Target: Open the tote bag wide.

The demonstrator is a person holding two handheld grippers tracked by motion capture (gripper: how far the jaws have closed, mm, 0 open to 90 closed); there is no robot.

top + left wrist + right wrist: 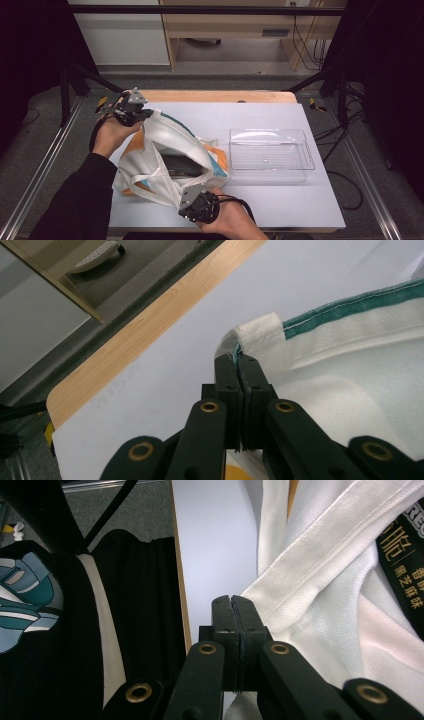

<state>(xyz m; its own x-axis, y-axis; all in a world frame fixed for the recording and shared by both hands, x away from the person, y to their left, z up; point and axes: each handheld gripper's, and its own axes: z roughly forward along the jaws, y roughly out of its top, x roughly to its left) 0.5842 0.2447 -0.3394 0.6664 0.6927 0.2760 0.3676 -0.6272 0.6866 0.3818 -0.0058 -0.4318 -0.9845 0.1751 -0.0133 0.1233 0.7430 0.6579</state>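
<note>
Bag: white cloth tote bag point(165, 160) with teal and orange print, mouth open, a dark packet inside.
Tray: clear plastic rectangular tray point(270, 155) just right of bag.

Work surface is a white table top point(280, 200) with a light wood edge strip point(215, 96) along its far side. Floor point(210, 80) beyond is grey carpet. Light wood furniture point(235, 22) stands against the far wall, beside a white panel point(122, 37). Black cables point(310, 47) hang at its right end. Metal rails point(45, 165) run along both sides of the table. Dark frame struts point(320, 75) angle down at left and right. Outer margins are dim.
</note>
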